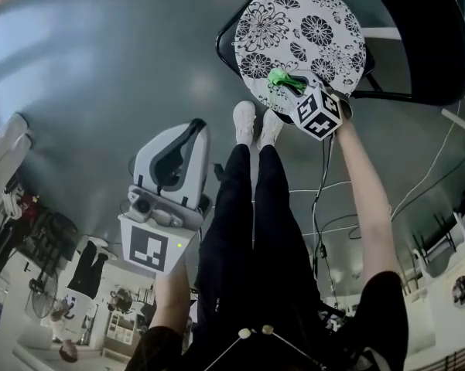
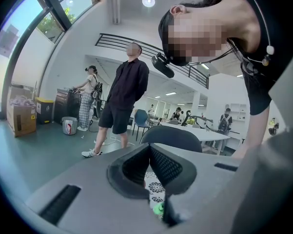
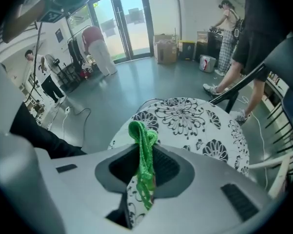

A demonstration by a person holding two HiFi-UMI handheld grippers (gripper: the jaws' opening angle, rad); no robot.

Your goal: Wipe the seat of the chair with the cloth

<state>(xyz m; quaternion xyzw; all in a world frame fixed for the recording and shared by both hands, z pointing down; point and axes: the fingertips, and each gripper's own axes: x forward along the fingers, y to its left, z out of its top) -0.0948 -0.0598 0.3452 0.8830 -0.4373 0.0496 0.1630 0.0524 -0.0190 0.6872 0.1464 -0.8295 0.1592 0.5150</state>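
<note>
- We see the green cloth (image 1: pixel 282 79) at the near edge of the round seat (image 1: pixel 298 22), the white one with black flowers.
- The right gripper (image 1: pixel 288 84) has its two jaws closed tight on the cloth.
- The right gripper view shows this best. The cloth (image 3: pixel 143 162) is pinched between the jaws of the right gripper (image 3: pixel 145 168), and a loop of it pokes out past the tips.
- That view also shows the seat (image 3: pixel 200 123) spread out just past the jaws. We cannot tell if the cloth touches the seat.
- Only the head view shows the black back of the chair (image 1: pixel 418 45), on the far side of the seat.
- The left gripper (image 1: pixel 187 132) is well apart from the chair, held over the grey floor (image 1: pixel 100 68).
- In the left gripper view, the jaws of the left gripper (image 2: pixel 149 151) are together at the tips, with nothing between them.
- Low in that view, a bit of the seat (image 2: pixel 155 189) and a green speck of the cloth (image 2: pixel 158 208) peek through.
- That view also shows a person in black (image 2: pixel 124 99) standing far off.
- In the head view, our white shoes (image 1: pixel 255 124) are just beside the seat.
</note>
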